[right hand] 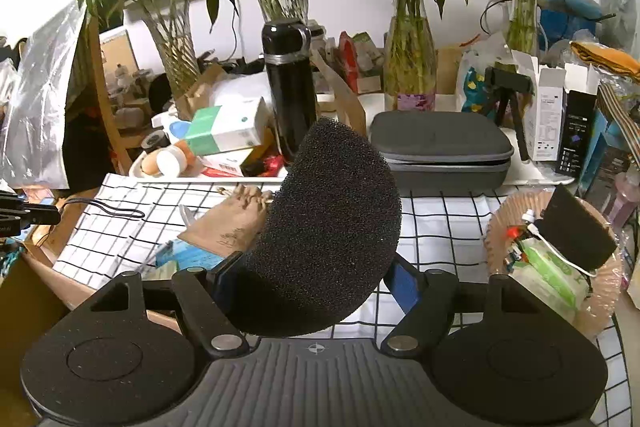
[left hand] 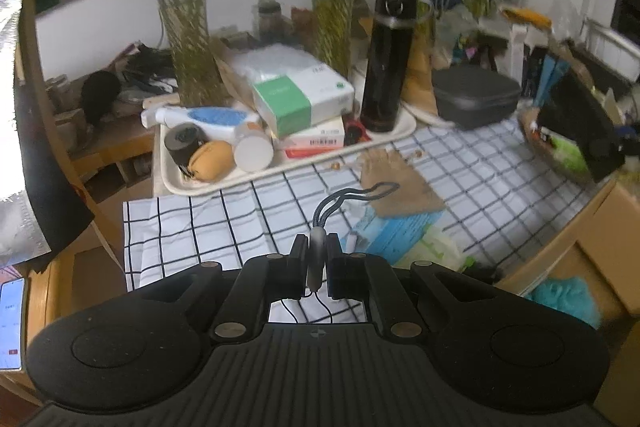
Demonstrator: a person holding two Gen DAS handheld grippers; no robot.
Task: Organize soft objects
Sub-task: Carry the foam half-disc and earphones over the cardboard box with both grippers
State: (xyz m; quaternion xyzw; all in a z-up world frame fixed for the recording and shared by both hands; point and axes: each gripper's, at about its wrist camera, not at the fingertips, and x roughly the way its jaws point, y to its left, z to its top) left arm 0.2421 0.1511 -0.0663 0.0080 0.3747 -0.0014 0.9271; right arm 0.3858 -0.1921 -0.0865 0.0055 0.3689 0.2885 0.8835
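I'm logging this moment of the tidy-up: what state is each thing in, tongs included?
Left tongs: shut on the lanyard.
Lanyard: pinched at its grey clasp, loop hanging free above the checked cloth.
Right tongs: shut on the black foam piece.
Black foam piece: held up off the cloth.
Black flask: upright, lid closed.
Grey case: zipped shut, lying flat.
Basket: partly filled.

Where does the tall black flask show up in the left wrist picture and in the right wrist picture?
Left wrist view: the black flask stands upper right of centre, on the right end of the cream tray.
Right wrist view: the flask stands upper centre-left, just behind the black foam piece.
Shared landmark: the grey zip case sits just right of the flask in both views.
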